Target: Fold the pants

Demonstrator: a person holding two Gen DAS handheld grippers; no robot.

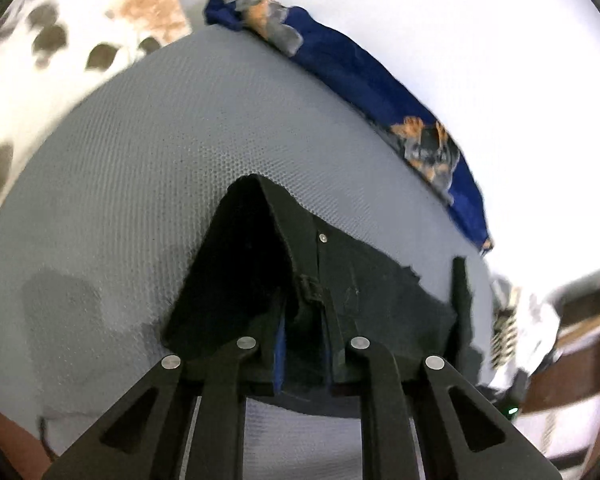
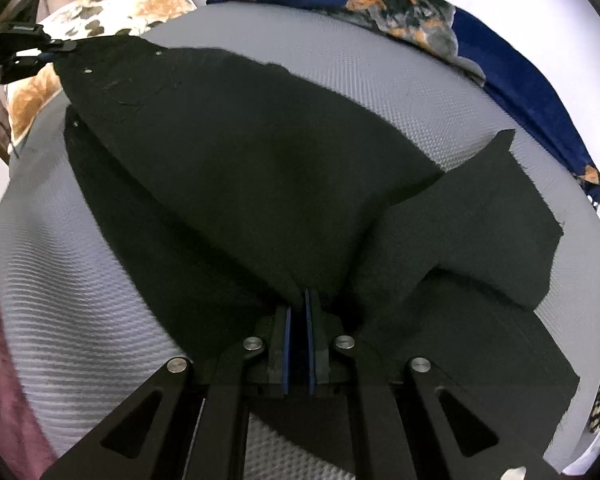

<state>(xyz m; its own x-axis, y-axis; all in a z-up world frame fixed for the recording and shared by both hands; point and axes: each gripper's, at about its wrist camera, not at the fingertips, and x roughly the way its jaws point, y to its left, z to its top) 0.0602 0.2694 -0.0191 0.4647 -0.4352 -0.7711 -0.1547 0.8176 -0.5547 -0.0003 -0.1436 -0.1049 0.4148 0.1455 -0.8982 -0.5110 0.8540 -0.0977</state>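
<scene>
Black pants (image 2: 236, 168) lie spread over a grey textured mattress (image 2: 380, 80). My right gripper (image 2: 300, 300) is shut on a bunched fold of the pants near the crotch, lifting it; one leg (image 2: 500, 216) lies folded to the right. My left gripper (image 1: 304, 320) is shut on the waistband of the pants (image 1: 340, 272), near the rivet and belt loop, held above the mattress (image 1: 140, 160). The left gripper also shows in the right wrist view (image 2: 56, 50) at the far left, holding the waist corner.
A blue blanket with orange print (image 1: 360, 72) lies along the far edge of the mattress; it also shows in the right wrist view (image 2: 440, 20). A floral pillow (image 2: 120, 4) sits at the far left. A maroon cloth (image 2: 0, 360) lies at the left edge.
</scene>
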